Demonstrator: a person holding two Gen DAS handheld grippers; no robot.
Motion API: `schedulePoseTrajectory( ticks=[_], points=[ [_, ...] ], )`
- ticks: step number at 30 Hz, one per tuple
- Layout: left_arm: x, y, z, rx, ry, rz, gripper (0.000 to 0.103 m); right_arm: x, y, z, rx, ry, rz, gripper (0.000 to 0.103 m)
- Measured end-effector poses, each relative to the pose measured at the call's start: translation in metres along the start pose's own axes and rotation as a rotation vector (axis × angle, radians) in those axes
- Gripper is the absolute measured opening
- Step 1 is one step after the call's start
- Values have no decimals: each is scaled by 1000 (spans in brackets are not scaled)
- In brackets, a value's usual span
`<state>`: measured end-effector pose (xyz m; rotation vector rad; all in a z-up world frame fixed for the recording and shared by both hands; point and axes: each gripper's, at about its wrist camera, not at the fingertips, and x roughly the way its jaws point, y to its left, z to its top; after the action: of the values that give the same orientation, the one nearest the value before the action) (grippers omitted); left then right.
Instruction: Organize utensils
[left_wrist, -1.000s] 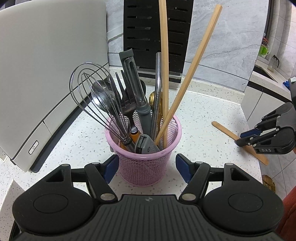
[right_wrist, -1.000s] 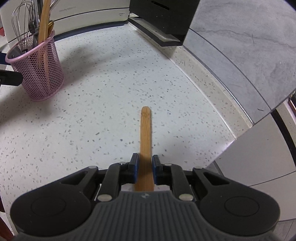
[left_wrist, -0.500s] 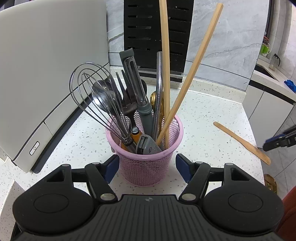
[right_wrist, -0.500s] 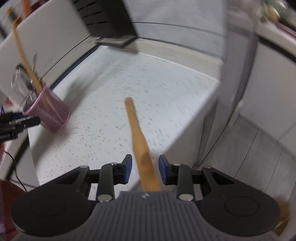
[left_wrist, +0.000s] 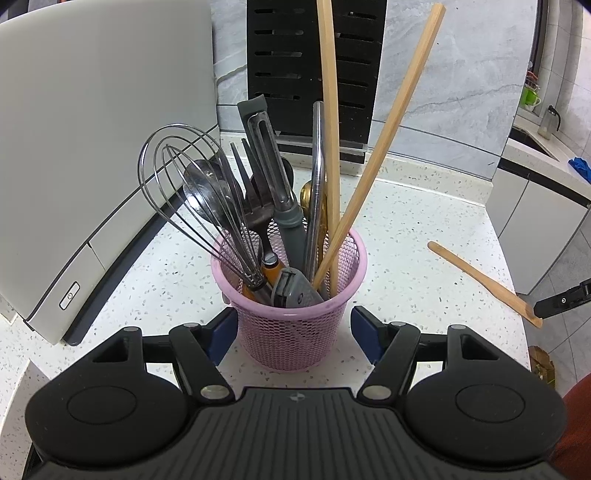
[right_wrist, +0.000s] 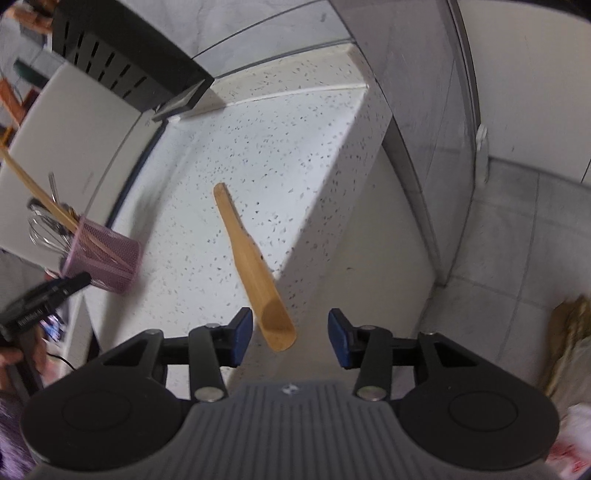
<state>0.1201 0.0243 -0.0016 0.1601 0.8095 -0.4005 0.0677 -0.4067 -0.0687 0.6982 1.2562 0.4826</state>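
Observation:
A pink mesh utensil holder (left_wrist: 291, 314) stands on the white speckled counter (left_wrist: 406, 229), holding a whisk (left_wrist: 192, 199), spoons, a fork, a peeler and two long wooden sticks (left_wrist: 373, 166). My left gripper (left_wrist: 291, 332) is open, its fingers on either side of the holder, apart from it. A wooden spatula (left_wrist: 484, 282) lies at the counter's right edge, its wide end overhanging. In the right wrist view the spatula (right_wrist: 251, 258) lies free between the fingers of my open right gripper (right_wrist: 290, 338). The holder also shows there (right_wrist: 103, 262).
A large white appliance (left_wrist: 92, 147) stands along the left. A black slotted knife block (left_wrist: 314, 62) stands at the back wall. The counter's right edge (right_wrist: 332, 206) drops to a tiled floor. A grey cabinet (left_wrist: 535, 229) stands beyond.
My right gripper opened and let go of the spatula, then pulled back off the counter's edge. The spatula now lies overhanging the edge. The left gripper has not moved.

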Motion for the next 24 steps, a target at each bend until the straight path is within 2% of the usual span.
schedulePoseTrajectory(
  ticks=[9,11,13,17,19,24],
  points=[
    [-1,1,-1,-2,-2,-1,78,9,-20,-10,120,-22,109,43],
    [-1,1,-1,-3,-2,-2,78,7,-22,-9,129,-36,119,40],
    [-1,1,0,-3,-2,-2,78,7,-23,-8,144,-34,137,29],
    [-1,1,0,-4,-1,0,78,10,-26,-9,168,-21,157,24],
    [-1,1,0,-3,-2,0,78,10,-27,-10,173,-20,164,13],
    [-1,1,0,-5,-2,-1,78,1,-21,-8,149,-48,167,4]
  ],
)
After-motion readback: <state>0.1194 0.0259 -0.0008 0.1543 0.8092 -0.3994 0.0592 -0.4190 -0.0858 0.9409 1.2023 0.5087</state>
